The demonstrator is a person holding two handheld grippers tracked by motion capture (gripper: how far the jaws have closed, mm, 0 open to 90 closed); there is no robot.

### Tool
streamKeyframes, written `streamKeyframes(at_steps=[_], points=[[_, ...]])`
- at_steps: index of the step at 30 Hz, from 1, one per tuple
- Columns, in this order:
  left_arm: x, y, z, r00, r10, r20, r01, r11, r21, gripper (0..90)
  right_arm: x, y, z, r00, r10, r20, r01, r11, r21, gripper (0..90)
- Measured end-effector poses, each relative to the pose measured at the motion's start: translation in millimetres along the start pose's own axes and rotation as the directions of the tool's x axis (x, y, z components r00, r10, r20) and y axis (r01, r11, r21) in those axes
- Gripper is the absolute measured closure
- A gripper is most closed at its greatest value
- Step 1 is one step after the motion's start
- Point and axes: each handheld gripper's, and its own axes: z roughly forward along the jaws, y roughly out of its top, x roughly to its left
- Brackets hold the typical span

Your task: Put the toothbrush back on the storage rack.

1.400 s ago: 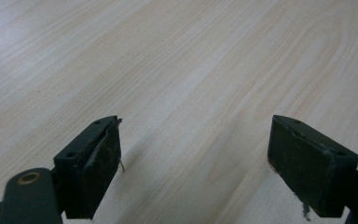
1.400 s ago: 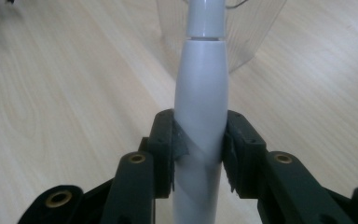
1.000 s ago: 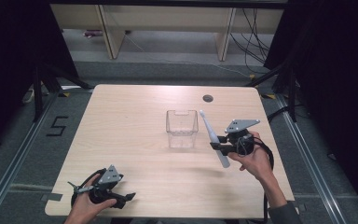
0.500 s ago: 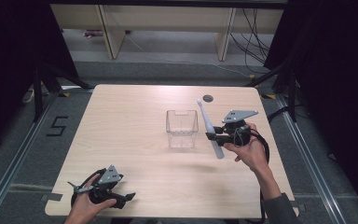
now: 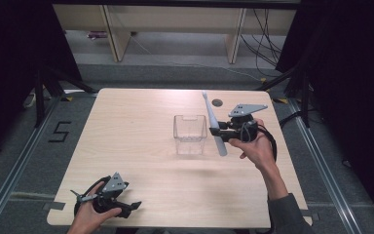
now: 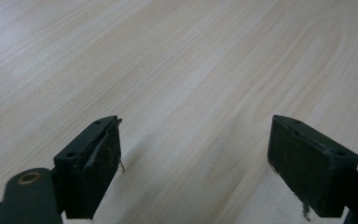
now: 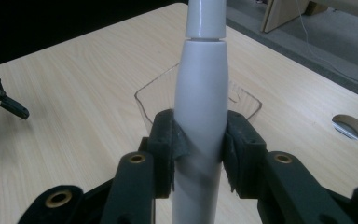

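- The clear plastic container (image 5: 190, 134) stands open-topped near the middle of the table (image 5: 136, 122), and everything here seems to hinge on it.
- The right gripper (image 5: 220, 131) sits just to the container's right, above the tabletop, clamped on a white electric toothbrush (image 5: 215, 126) about halfway down its thick handle.
- The toothbrush's long axis runs roughly front to back past the container's right wall: the thin brush end points away from the person, beyond the container's far edge, and the thick butt end hangs toward the person, level with the container's near edge.
- In the right gripper view the jaws press on both sides of the white handle (image 7: 200, 116), with the container's rim (image 7: 142, 100) directly behind it, so the opening lies just ahead of that gripper.
- My guess is the toothbrush is bound for the container; if so, it needs a short sideways shift and a tilt toward upright.
- The left gripper (image 5: 108, 199) is well away from the container, at the table's near left edge, resting low in the person's hand.
- Its jaws stand wide apart over bare wood (image 6: 191, 93), holding nothing.
- The right hand (image 5: 255, 148) is plainly the nearer one.
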Motion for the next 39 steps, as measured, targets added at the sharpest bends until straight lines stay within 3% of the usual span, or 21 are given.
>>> streamKeyframes(at_steps=[2,9,15,20,30,37,39], points=[[0.3,0.1,0.3,1.0000,0.000,0.001,0.000,1.0000,0.002,16.9,0.8,3.2,2.2,0.9999,0.017,-0.002,-0.017,1.000,-0.005,66.8],[-0.1,0.1,-0.1,1.0000,0.000,0.001,0.000,1.0000,0.000,16.9,-0.1,12.8,7.4,0.9999,-0.003,-0.015,0.003,1.000,-0.015,66.8],[-0.2,0.0,0.1,1.0000,-0.003,0.002,0.003,1.0000,0.001,16.9,0.5,21.2,12.1,0.9993,0.024,-0.029,-0.025,0.999,-0.020,66.9],[-0.2,0.0,0.1,1.0000,0.000,0.002,0.000,1.0000,0.001,16.9,0.1,29.6,13.6,0.9991,0.007,-0.042,-0.009,0.999,-0.041,66.9],[-0.5,0.2,0.0,1.0000,0.000,0.002,0.000,1.0000,-0.003,16.9,-1.1,45.4,16.4,0.9978,0.021,-0.064,-0.024,0.998,-0.056,66.9],[0.0,0.1,0.0,1.0000,0.000,0.004,0.000,1.0000,0.000,16.9,-1.8,56.3,22.3,0.9975,0.027,-0.065,-0.031,0.998,-0.059,66.9],[0.1,0.0,-0.1,1.0000,0.000,0.002,0.000,1.0000,-0.003,16.9,-3.8,59.6,24.1,0.9985,0.010,-0.054,-0.013,0.998,-0.055,66.9]])
